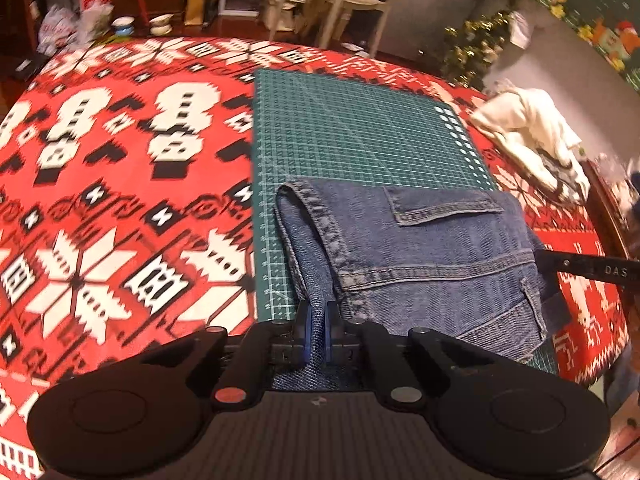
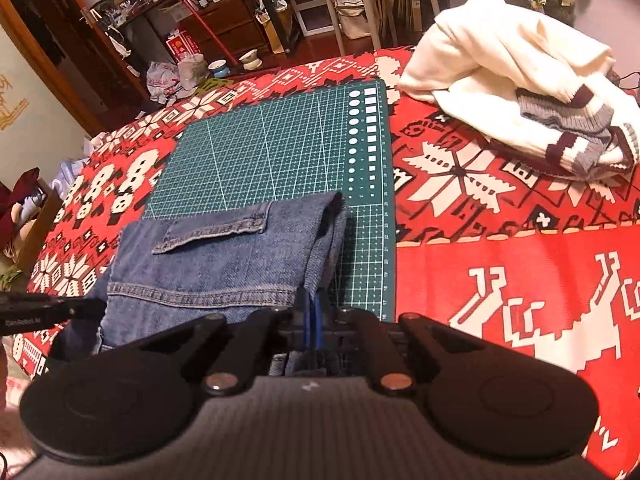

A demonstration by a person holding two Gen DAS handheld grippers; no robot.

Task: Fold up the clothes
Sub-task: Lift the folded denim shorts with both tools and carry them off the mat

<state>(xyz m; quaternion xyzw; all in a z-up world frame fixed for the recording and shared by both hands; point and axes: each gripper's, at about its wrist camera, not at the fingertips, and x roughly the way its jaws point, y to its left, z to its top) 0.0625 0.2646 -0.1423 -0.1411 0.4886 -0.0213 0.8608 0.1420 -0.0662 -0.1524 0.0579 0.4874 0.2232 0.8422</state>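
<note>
Jeans (image 1: 420,248) pinched (sweater (image 2: 520,80) clearer rightward)

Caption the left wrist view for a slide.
Left hand-held gripper pinches folded jeans on the green cutting mat.

One pair of jeans (image 1: 420,248), one cutting mat (image 2: 256,152), two claws (image 1: 318,320) (image 2: 310,312) — perhaps two cream sweaters (image 2: 520,80).

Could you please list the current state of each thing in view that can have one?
Jeans: folded over, lying partly on the mat, gripped at both near corners.
Left tool: shut on the jeans' left edge.
Right tool: shut on the jeans' right edge.
Cutting mat: flat on the tablecloth.
White sweater: crumpled, unfolded, beside the mat.
</note>
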